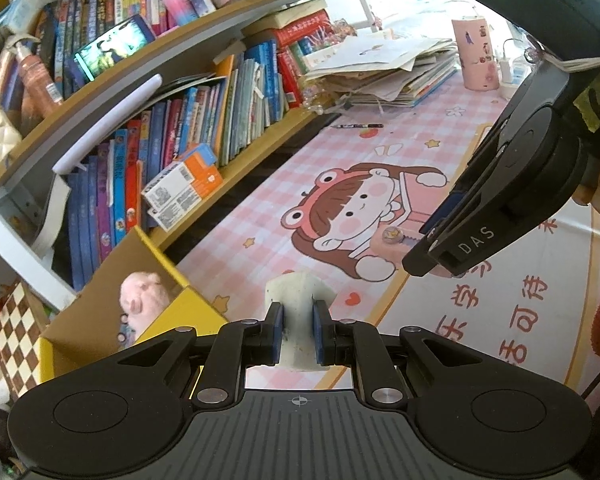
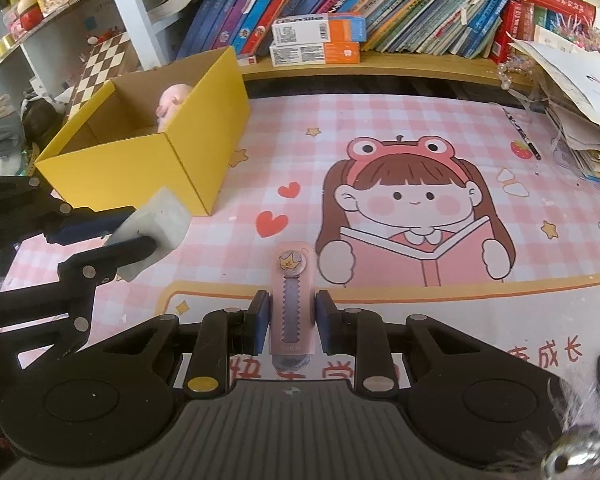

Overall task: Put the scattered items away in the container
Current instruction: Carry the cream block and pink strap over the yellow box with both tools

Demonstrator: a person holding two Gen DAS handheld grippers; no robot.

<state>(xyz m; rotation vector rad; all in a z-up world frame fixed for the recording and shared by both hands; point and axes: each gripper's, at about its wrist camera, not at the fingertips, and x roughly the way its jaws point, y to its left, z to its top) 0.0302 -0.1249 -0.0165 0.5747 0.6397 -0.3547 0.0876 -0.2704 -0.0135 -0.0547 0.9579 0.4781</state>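
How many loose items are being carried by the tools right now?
2: a white eraser block pinched in the left tool, and a pink utility knife pinched in the right tool.

Yellow box [image 2: 148, 160]; pink checked mat [image 2: 284, 136]; pink plush [image 2: 174, 104].

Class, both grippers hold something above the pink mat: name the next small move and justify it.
Probably carry the left gripper, shut on the pale rectangular eraser block, over the open yellow cardboard box, since it is nearer than the right gripper with its pink cutter.
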